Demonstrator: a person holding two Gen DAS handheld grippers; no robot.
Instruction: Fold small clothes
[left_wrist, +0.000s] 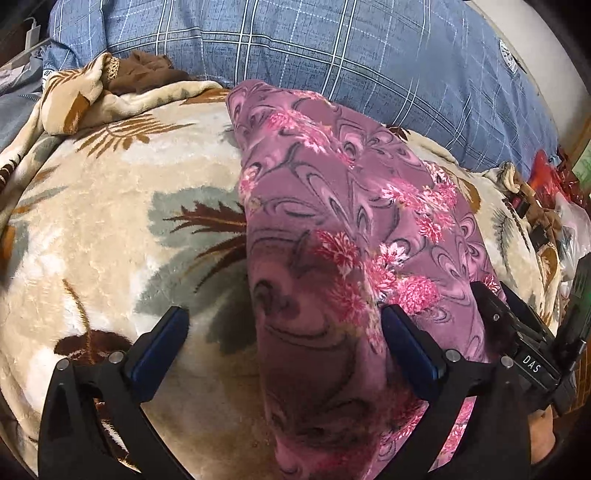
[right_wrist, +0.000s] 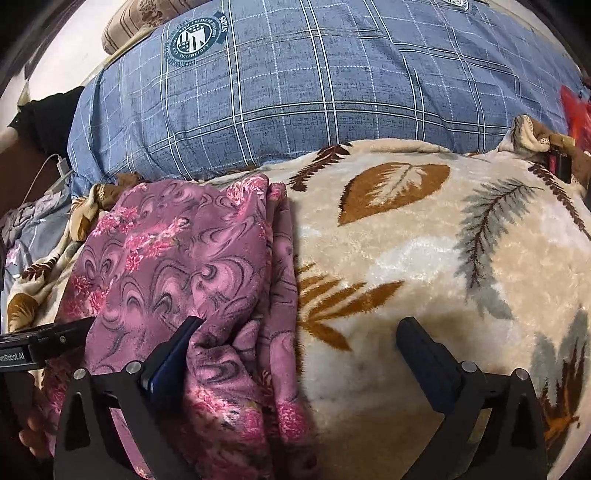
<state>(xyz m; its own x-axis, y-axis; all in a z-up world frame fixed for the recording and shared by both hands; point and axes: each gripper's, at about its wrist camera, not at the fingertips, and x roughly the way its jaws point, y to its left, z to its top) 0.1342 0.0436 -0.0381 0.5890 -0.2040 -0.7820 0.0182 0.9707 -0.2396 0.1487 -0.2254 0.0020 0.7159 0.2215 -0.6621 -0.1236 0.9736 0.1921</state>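
Bedding formed the work surface: cream leaf-print blanket (left_wrist: 110, 229), blue checked quilt (right_wrist: 295, 92) behind, bearing a round crest too small to read. Purple floral garment (left_wrist: 332, 206) lay as a long folded strip, likely awaiting a crosswise fold. Left gripper (left_wrist: 284, 325) and right gripper (right_wrist: 299, 328) stood wide, holding nothing. Readable lettering: "DAS", "enRobot.AI".

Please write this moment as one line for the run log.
purple floral cloth garment: folded lengthwise on beige leaf-print plush blanket | left gripper: open, over garment's left edge | right gripper: open, over its right edge
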